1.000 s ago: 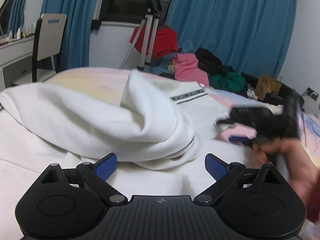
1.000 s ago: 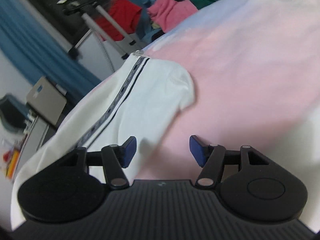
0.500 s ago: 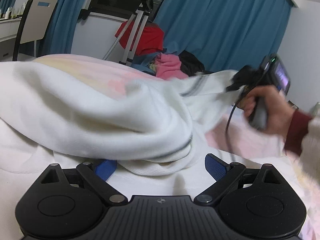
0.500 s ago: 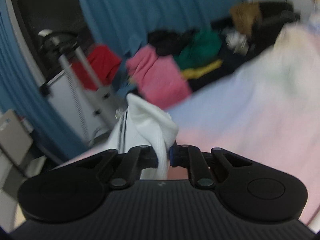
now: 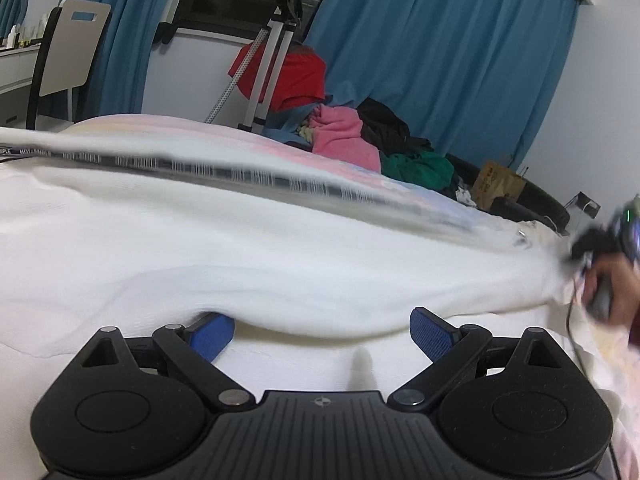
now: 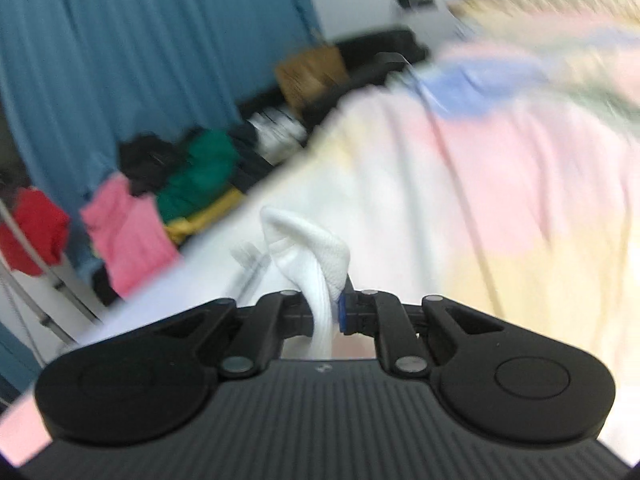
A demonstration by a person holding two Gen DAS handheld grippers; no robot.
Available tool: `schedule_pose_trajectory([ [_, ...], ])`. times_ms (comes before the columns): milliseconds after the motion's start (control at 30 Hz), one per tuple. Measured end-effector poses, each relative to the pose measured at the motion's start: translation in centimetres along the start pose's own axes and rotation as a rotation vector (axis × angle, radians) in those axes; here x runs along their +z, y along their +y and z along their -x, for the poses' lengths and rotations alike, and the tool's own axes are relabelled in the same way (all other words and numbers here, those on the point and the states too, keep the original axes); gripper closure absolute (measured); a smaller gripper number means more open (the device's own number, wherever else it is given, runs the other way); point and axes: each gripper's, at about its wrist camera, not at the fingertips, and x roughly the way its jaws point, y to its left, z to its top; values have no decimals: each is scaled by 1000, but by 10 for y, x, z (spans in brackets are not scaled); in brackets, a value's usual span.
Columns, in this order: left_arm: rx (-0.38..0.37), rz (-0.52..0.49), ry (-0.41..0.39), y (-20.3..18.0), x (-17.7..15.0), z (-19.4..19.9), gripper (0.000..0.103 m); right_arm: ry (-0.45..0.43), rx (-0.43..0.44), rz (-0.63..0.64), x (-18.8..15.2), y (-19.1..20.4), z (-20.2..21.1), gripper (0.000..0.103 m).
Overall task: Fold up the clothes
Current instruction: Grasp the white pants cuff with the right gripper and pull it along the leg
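— White garment (image 5: 248, 248) first: where does it lie?
— Spread across the bed (image 6: 500, 184), which wears a pastel sheet of pink, yellow and blue patches. From the left wrist view the cloth runs as a long band from the left edge to the far right, with a dark patterned stripe (image 5: 256, 178) along its upper edge; that stripe is blurred.
— What is behind the bed?
— Blue curtains (image 5: 448, 64), a tripod (image 5: 272, 48) with a red cloth (image 5: 296, 80) draped by it, and a pile of clothes (image 5: 360, 140) in pink, black and green. A chair (image 5: 68, 56) stands at the far left.
— And the left claw (image 5: 322, 330)?
— Spread wide, its blue pads low against the white fabric, the left pad partly tucked under a fold; nothing is pinched between them.
— The right claw (image 6: 326, 312)?
— Pressed together on a bunched end of the white garment, which pokes up above the fingertips. In the left wrist view it appears at the right edge, in the person's hand (image 5: 612, 292), where the cloth ends.
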Motion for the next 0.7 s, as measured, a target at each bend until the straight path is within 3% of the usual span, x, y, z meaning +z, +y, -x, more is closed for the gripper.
schedule_pose_trajectory([
  [167,16,-34,1,-7,-1,0,7,49,14,-69,-47,-35,-18,91],
  [367,26,-46,2,-13,-1,1,7,-53,76,-53,-20,-24,5,91],
  [567,45,-77,-29,-20,0,12,7,-3,48,-27,-42,-49,-5,91],
  [700,68,-126,-63,-28,4,23,7,11,84,-8,-47,-51,0,88],
])
